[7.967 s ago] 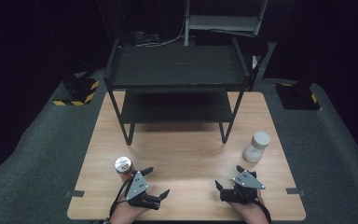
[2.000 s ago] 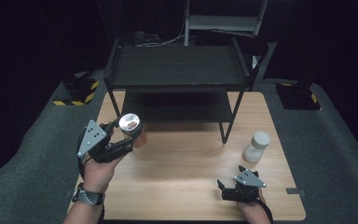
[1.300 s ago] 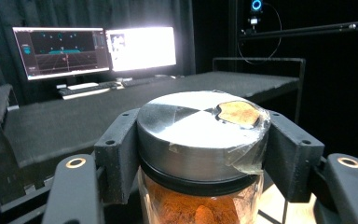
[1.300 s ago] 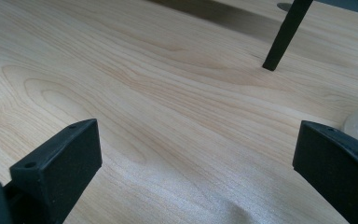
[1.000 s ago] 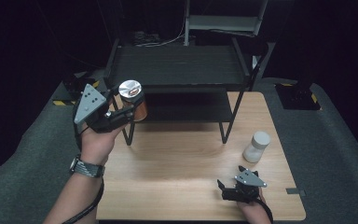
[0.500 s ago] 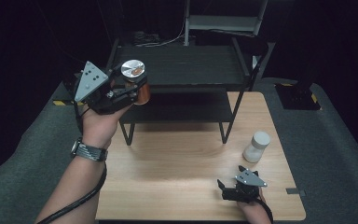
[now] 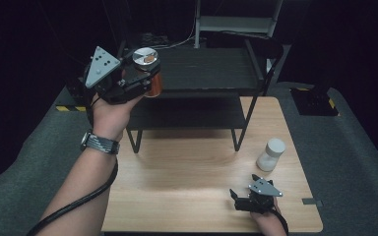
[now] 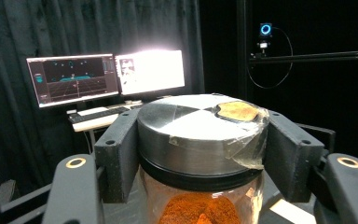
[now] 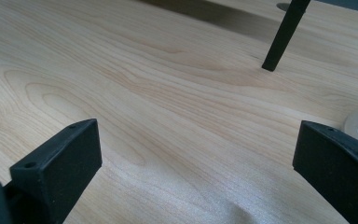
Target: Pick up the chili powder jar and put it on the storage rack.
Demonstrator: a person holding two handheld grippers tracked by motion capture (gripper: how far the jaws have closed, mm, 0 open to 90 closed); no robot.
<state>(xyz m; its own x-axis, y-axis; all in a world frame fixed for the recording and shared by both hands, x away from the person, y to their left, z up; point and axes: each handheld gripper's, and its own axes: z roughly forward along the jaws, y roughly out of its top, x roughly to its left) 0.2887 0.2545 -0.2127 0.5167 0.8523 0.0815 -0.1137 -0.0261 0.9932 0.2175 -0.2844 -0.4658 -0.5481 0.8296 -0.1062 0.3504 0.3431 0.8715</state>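
The wooden table (image 7: pixel 187 172) carries a black two-tier shelf (image 7: pixel 202 73) at its far end. From the high view the left gripper (image 7: pixel 145 78) is raised at the shelf's top left corner, pinching a spice jar (image 7: pixel 147 71) upright at about the height of the upper tier. The left gripper view adds what the high one lacks: both jaws press the jar's silver lid (image 8: pixel 200 130), orange powder (image 8: pixel 196 212) fills the glass below, and clear tape, perhaps over a label, crosses the lid. Behind stand two lit monitors (image 8: pixel 107 77). The right gripper (image 7: pixel 243 200) rests on the table near its front edge, jaws spread wide around nothing, as its own view confirms. A white bottle (image 7: pixel 270 154) stands just beyond it.
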